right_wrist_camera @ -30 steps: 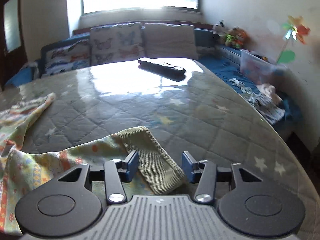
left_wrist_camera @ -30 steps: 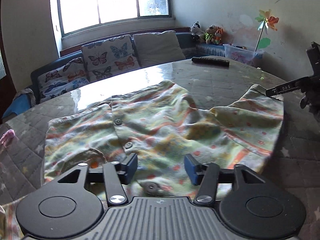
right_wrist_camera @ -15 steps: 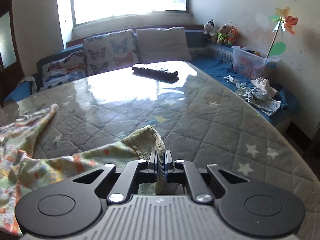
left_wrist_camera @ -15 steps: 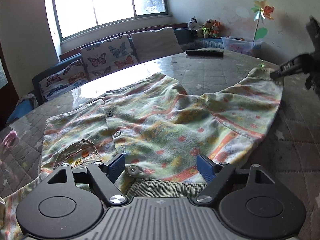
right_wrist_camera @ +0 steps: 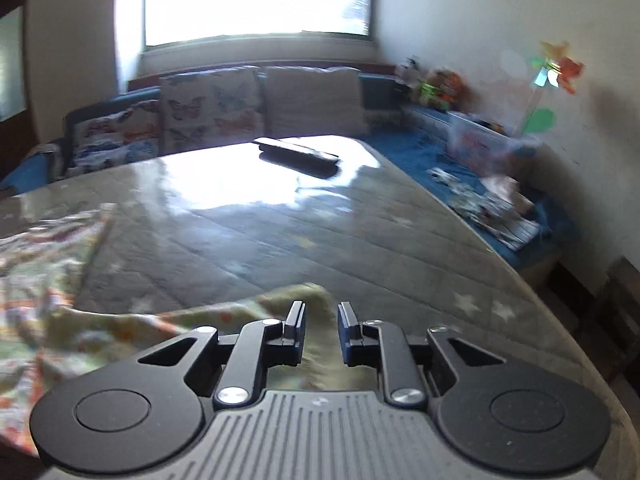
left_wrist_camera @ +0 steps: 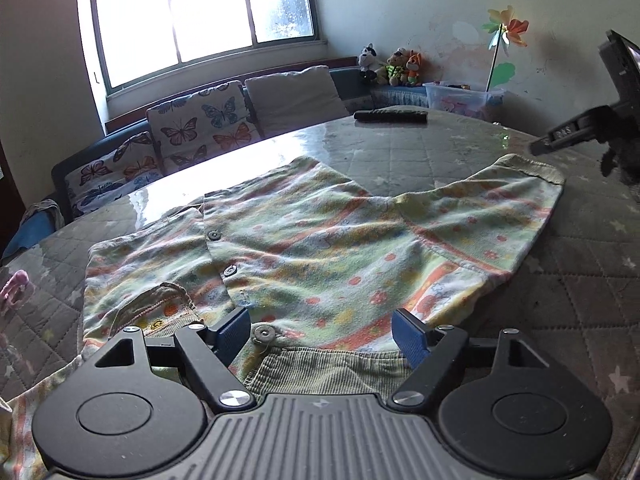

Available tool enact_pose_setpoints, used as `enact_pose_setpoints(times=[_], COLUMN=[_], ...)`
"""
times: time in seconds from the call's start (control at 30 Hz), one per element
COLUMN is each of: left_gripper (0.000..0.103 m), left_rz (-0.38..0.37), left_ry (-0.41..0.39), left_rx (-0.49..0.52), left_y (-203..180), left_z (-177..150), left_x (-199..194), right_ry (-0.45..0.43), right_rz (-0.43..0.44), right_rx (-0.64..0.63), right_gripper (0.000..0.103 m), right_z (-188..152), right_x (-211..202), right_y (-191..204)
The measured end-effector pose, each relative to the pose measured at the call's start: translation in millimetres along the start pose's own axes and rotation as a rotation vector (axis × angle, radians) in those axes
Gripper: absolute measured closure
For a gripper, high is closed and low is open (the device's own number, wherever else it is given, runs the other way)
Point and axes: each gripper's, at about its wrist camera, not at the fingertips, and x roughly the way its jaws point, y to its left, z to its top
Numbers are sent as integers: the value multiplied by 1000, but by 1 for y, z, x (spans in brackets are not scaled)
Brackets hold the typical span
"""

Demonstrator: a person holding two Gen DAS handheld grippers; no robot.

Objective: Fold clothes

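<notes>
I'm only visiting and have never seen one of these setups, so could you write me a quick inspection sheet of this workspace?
Surface: quilted grey table cover with stars, glossy under the window light.
Job's things: patterned baby shirt spread out, buttons up, one sleeve stretched to the right.
Clutter: black remote at the far edge; something pink at the left edge.
Grippers: left gripper open over the ribbed hem; right gripper has just been opening, jaws a little apart over the sleeve's cuff, not pressing it.
Cables: nothing seen.
Surroundings: window, butterfly cushions, plush toys, pinwheel, plastic bin.
</notes>
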Motion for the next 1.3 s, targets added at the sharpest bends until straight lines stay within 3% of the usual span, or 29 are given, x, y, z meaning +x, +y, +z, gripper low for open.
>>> enact_pose_setpoints(times=[0.2,0.4,0.6,0.83,1.13,1.3], left_gripper=[25,25,25,25,25,25], left_rz=[-15,-35,-54,-66,-69,-66], left_ry=[11,30,46,44,42,36], left_rx=[-19,-59,-90,-89,-95,-94], left_y=[0,6,8,7,4,5], left_z=[-5,-11,-18,-21,-25,-25], left_x=[-6,-10,-11,-18,-25,-30], right_ry=[8,53,97,105,115,93], right_rz=[295,463,499,464,553,553], right_rx=[-136,-253,-343,-328,-455,-522], right_gripper=[85,85,74,73,65,59], right_z=[13,17,8,10,-25,-46], right_x=[8,33,54,48,-5,-29], right_y=[79,152,181,167,168,163])
